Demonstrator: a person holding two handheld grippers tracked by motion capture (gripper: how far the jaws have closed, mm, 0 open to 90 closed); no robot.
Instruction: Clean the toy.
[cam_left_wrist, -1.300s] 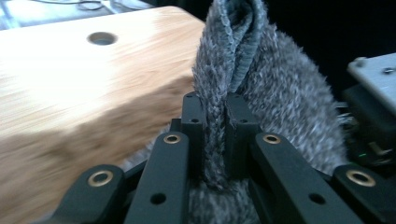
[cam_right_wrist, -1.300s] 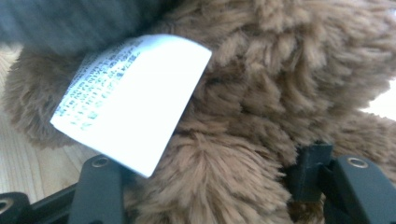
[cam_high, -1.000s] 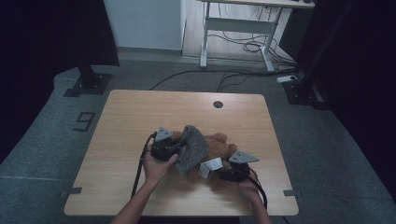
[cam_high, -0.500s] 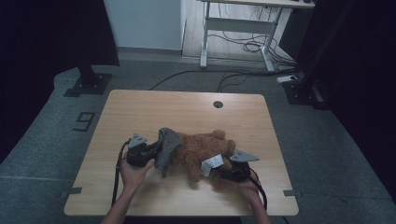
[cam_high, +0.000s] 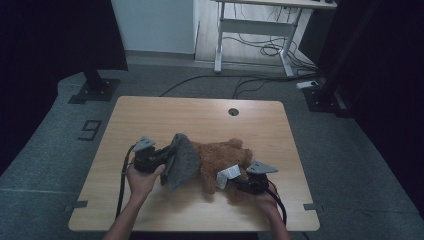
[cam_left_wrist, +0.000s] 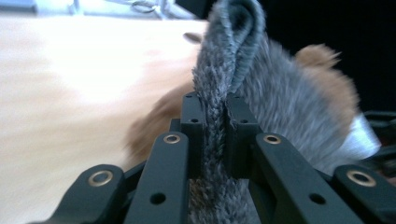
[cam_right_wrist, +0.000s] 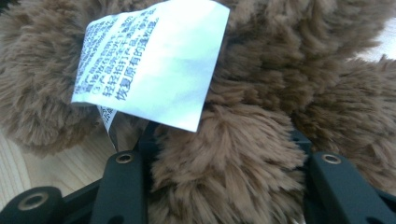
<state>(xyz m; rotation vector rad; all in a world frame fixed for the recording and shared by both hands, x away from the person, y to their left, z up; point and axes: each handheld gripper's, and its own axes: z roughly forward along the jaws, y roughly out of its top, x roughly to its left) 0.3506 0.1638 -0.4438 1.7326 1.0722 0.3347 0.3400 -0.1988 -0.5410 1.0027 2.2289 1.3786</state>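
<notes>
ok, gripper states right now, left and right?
Left gripper: shut on the grey fabric.
Right gripper: shut on the brown plush toy.

Table (cam_high: 200, 115) far half is bare except a small round cable hole (cam_high: 233, 111) near the back edge, free to pass there. Near middle is blocked: brown plush toy (cam_high: 222, 160) and grey fabric piece (cam_high: 180, 160) lie between left gripper (cam_high: 161, 156) and right gripper (cam_high: 239, 182). Front corners open.
</notes>
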